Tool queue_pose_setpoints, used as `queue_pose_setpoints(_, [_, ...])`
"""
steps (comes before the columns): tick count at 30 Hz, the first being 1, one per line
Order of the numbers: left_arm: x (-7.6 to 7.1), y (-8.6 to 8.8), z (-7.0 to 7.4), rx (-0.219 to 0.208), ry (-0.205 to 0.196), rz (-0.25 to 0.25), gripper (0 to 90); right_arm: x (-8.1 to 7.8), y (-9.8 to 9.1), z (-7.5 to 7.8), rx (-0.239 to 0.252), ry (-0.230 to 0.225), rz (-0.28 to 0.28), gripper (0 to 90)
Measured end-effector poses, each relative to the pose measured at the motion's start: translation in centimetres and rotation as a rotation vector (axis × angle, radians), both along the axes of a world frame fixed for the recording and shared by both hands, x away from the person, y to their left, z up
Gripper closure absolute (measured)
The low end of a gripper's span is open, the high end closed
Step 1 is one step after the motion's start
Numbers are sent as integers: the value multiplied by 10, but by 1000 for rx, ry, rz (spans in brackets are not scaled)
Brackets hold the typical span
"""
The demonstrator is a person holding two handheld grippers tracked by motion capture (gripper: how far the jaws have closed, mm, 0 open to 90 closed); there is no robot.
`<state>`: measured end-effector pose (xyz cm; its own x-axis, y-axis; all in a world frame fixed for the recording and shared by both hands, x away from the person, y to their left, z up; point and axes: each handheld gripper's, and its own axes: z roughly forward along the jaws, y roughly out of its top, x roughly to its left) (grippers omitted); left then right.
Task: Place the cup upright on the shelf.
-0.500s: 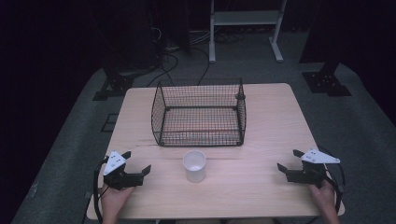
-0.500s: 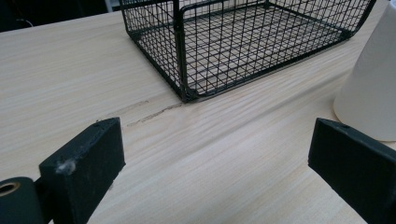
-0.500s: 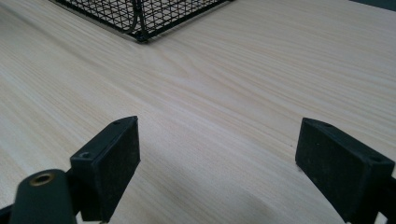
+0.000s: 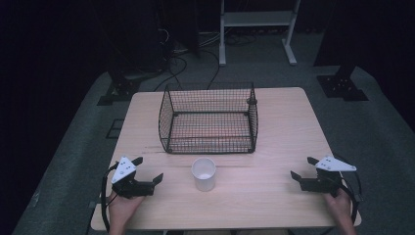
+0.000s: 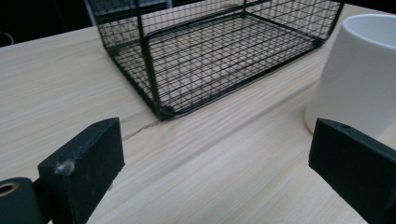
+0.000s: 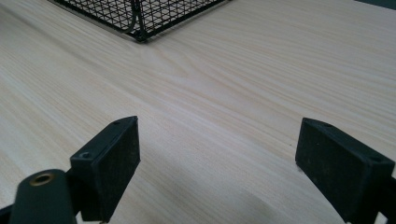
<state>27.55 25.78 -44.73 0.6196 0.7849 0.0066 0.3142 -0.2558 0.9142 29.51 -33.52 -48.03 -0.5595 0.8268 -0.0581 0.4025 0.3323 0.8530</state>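
A white cup (image 4: 203,174) stands upright on the wooden table (image 4: 284,127), just in front of a black wire basket (image 4: 208,117) that has nothing in it. My left gripper (image 4: 149,169) rests low at the table's front left, a short way left of the cup, open with nothing between its fingers. In the left gripper view the cup (image 5: 359,74) rises beyond the right jaw and the basket (image 5: 210,51) lies ahead of my left gripper (image 5: 215,140). My right gripper (image 4: 301,167) sits at the front right, open and holding nothing. My right gripper (image 6: 217,135) faces bare wood, with the basket corner (image 6: 140,14) far ahead.
Bare tabletop lies between the cup and my right gripper. The basket's wire walls stand tall at the table's middle. Beyond the table are a dark floor with cables (image 4: 181,63) and a white stand (image 4: 254,29). A hand (image 4: 122,210) holds each gripper at the near edge.
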Motion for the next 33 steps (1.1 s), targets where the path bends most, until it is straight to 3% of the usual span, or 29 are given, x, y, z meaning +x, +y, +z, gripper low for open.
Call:
queue_pose_setpoints(13, [-1,-18,6,30,0,-57,20,0,0,0,-3,3,-2,131])
queue_pose_setpoints(20, [-1,-23,9,11,15,-89,20,1,0,0,-4,4,-4,131])
queue_pose_setpoints(33, [-5,-39,17,51,13,-160,20,1,1,0,-7,4,-1,131])
